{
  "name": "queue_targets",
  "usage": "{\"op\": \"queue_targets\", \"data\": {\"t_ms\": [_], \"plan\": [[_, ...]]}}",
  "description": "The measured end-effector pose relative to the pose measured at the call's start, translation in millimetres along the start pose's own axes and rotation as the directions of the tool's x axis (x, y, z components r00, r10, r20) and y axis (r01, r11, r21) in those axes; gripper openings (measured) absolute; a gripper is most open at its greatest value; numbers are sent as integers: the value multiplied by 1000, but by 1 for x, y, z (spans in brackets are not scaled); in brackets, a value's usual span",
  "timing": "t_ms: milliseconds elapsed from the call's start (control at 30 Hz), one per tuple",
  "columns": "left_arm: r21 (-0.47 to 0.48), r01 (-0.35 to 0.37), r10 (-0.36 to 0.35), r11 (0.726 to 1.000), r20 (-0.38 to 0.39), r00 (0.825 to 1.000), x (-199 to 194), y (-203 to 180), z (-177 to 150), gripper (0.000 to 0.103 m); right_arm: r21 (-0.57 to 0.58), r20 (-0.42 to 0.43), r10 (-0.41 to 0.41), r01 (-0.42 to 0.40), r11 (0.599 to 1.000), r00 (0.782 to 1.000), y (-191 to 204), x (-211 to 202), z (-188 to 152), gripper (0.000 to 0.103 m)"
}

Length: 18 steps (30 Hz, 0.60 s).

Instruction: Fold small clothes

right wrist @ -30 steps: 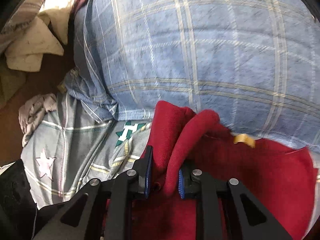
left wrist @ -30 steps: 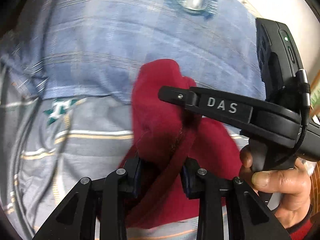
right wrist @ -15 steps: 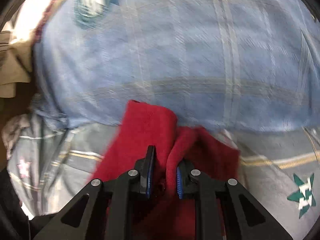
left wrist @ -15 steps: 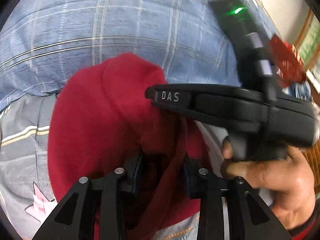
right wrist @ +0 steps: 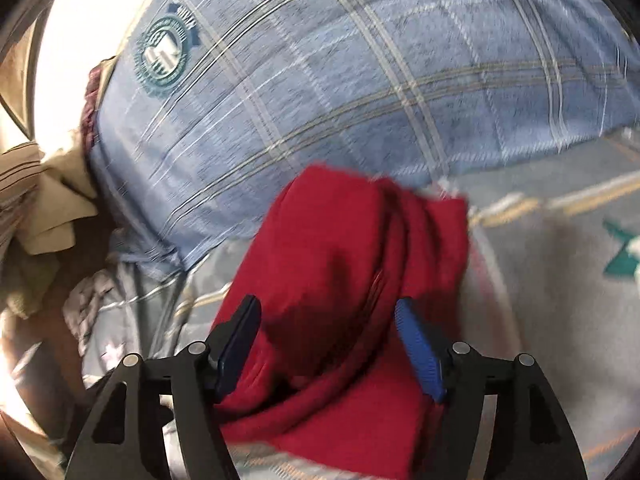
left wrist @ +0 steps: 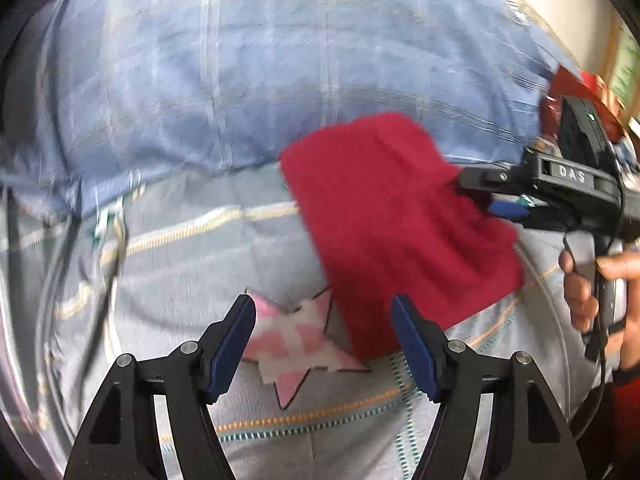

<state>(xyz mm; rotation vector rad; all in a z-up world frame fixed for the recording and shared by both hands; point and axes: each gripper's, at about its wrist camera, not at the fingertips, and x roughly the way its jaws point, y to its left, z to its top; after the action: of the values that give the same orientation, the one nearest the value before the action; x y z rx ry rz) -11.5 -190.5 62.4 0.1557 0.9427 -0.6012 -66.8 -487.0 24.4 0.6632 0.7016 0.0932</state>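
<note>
On the grey bedsheet: a red garment [left wrist: 396,232] lies folded into a rough rectangle, its far edge against the blue checked pillow [left wrist: 280,80].
Red garment, seen from the right wrist: thick folds run along its length, one layer lying over another; the near end spreads under and between the right jaws [right wrist: 380,280].
Left gripper [left wrist: 324,344]: jaws stand wide apart and have just been opening; nothing is pressed between the blue pads. The right pad [left wrist: 416,348] sits at the garment's near corner, and whether it touches the cloth I cannot tell; the left pad is over bare sheet.
Right gripper [right wrist: 328,344]: jaws wide apart, just been opening; red cloth lies in the gap, yet the pads do not clamp it.
Right gripper from the left wrist view [left wrist: 520,196]: its fingers reach in from the right, tips at the garment's right edge; a hand [left wrist: 600,292] grips the handle.
Grey bedsheet [left wrist: 168,280]: striped in yellow and white, with a pink star [left wrist: 296,340] showing between the left jaws, partly under the garment's corner.
Blue checked pillow: carries a round teal emblem [right wrist: 164,56] near its far end.
Left edge of the right wrist view: crumpled beige cloth [right wrist: 52,208] sits heaped beside the pillow.
</note>
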Motion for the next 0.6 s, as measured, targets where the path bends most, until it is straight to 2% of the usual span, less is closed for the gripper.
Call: {"op": "queue_targets", "data": {"t_ms": [133, 300, 333, 367, 400, 433, 500, 533, 600], "plan": [[-38, -3, 4, 999, 26, 1000, 22, -6, 3, 69, 34, -27, -43, 44, 998, 999, -4, 21, -9, 79], [-21, 4, -2, 1000, 70, 998, 37, -10, 13, 69, 109, 23, 16, -18, 994, 1000, -9, 26, -5, 79], [-20, 10, -9, 1000, 68, 998, 36, -7, 4, 69, 121, 31, 8, -12, 993, 999, -13, 29, -5, 73], [-17, 14, -13, 1000, 62, 998, 36, -5, 1, 69, 109, 27, -21, 18, 994, 999, -15, 31, -6, 52], [-15, 15, -14, 1000, 60, 998, 37, -6, 1, 69, 82, 20, -58, 57, 995, 998, -14, 30, -6, 41], [-15, 14, -13, 1000, 63, 998, 38, -6, 2, 69, 48, 18, -72, 71, 996, 997, -10, 23, -8, 34], [-20, 13, -12, 1000, 73, 997, 35, -6, 2, 69, -28, 24, -78, 78, 997, 997, 1, 7, -10, 31], [-22, 18, -16, 1000, 79, 997, 35, -7, 2, 70, -87, 31, -107, 109, 990, 994, 8, -4, -13, 30], [-15, 21, -20, 1000, 80, 997, 38, -10, 2, 70, -116, 32, -172, 175, 978, 985, 5, -11, -19, 30]]}}
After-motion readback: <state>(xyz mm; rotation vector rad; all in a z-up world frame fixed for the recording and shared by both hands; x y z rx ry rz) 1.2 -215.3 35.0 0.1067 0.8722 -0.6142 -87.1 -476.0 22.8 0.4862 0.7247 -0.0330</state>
